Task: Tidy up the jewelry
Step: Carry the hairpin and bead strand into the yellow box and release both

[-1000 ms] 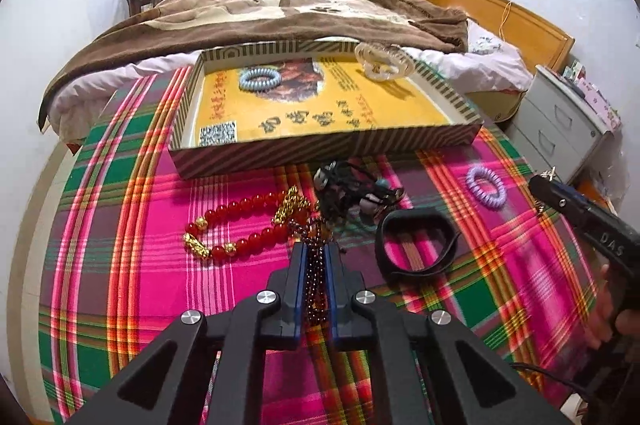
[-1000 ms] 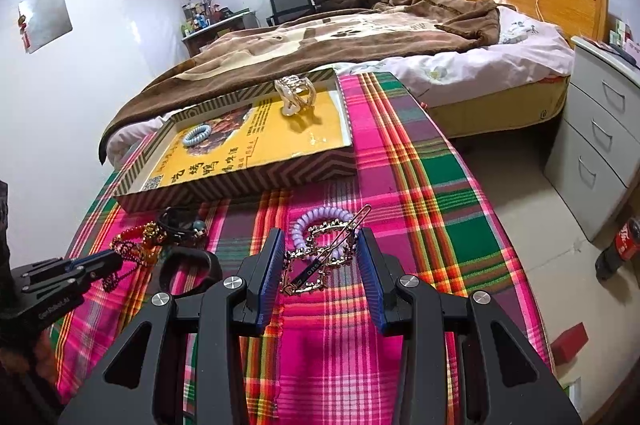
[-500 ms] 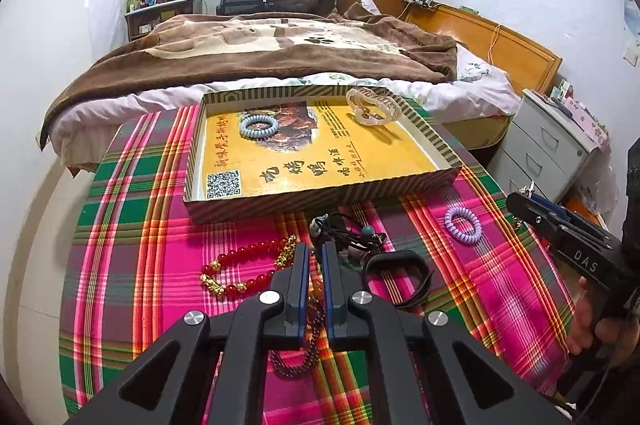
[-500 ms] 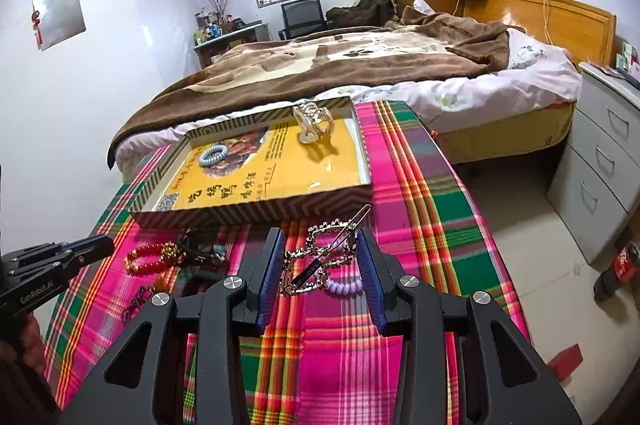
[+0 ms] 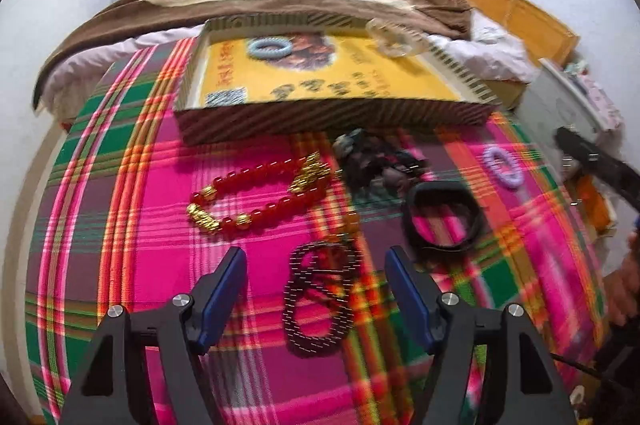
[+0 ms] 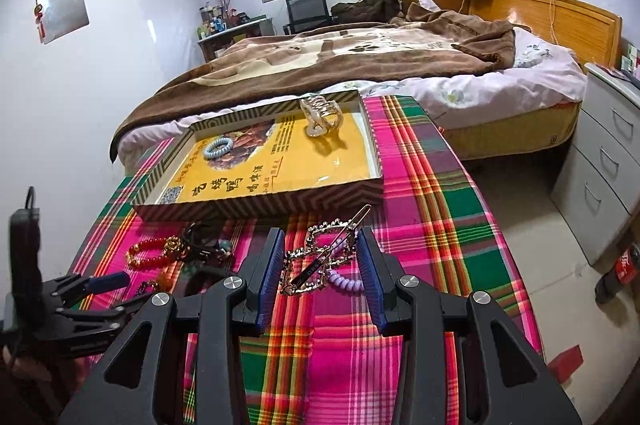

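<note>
The left gripper point(image 5: 316, 289) is hovering with its blue-padded jaws spread wide, nothing between them in contact. Directly ahead and between the fingers, a dark beaded bracelet coiled into loops point(image 5: 320, 295) is lying on the pink, green and orange plaid tablecloth point(image 5: 140, 225) — the view is smeared here, so whether it is fully resting on the cloth is hard to say. Ahead and to the left a red bead bracelet with gold charms point(image 5: 256, 197) is lying flat; ahead and to the right sit a black band point(image 5: 442, 219) and, behind it, a tangle of dark hair ties point(image 5: 372, 161).

The right gripper point(image 6: 320, 265) is gripping a gold-coloured ornate metal hair clip point(image 6: 320, 255) between its blue pads, the clip's tip pointing up and to the right. Just below the clip, a lilac spiral hair tie point(image 6: 346, 281) is lying on the cloth. Farther ahead stands a shallow striped cardboard box lid with a yellow printed floor point(image 6: 280, 201) — inside it a pale blue spiral hair tie point(image 6: 218, 147) and a translucent claw clip point(image 6: 322, 117) are resting well apart.
</note>
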Demonstrator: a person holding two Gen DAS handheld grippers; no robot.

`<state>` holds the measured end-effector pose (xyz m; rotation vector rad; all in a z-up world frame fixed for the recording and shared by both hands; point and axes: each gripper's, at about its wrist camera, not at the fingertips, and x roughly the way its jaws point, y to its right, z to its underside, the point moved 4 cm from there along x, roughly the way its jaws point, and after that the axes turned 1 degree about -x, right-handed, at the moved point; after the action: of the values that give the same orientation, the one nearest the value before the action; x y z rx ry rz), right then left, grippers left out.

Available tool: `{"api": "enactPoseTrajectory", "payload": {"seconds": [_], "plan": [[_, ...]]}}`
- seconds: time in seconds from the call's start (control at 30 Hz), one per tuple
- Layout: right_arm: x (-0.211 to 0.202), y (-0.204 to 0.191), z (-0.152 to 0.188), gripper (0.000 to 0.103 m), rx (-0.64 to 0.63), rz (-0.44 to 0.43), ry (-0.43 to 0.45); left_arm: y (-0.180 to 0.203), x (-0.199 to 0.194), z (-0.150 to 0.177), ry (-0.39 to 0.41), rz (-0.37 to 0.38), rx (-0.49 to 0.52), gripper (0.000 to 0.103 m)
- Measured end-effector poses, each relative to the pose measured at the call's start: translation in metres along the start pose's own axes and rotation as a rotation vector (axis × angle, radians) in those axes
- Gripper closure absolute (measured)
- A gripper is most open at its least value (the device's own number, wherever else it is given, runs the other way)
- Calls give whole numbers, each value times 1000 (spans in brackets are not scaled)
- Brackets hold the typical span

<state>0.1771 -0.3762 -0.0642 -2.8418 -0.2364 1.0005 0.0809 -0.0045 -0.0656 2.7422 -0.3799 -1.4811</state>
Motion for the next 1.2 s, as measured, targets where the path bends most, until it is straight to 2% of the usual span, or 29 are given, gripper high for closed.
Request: {"api": "enactPoseTrajectory", "payload": {"seconds": [0.1,0.17,0.2,0.23,0.3,0.37,0.5,0.67,1.0,1.2], "plan": [[1,0,0,65,-1,1,-2,3,4,0,3,-25,24,32],[0,0,0,65,-2,0,-1,5,6,-2,5,-62,38,40],[0,0,0,65,-3,-1,0,6,6,-3,5,-74,50,54],[1,0,0,65,-4,-1,0,8,6,-4,11,-72,63,72],[2,0,0,65,-2,0,0,9,6,-4,7,-72,73,80],[1,-1,0,65,-2,-1,2,11,5,-4,7,-75,85,93],[2,-2,-1,65,-3,4,6,10,0,-4,11,-61,70,96],[1,-3,-7,65,-7,4,13,9,-20,-15,59,-34,55,96],[3,-9,-46,65,-34,-12,45,0,-49,-66,139,5,36,96],[27,-21,-79,65,-81,-59,27,-12,-47,-106,161,32,22,96]]}}
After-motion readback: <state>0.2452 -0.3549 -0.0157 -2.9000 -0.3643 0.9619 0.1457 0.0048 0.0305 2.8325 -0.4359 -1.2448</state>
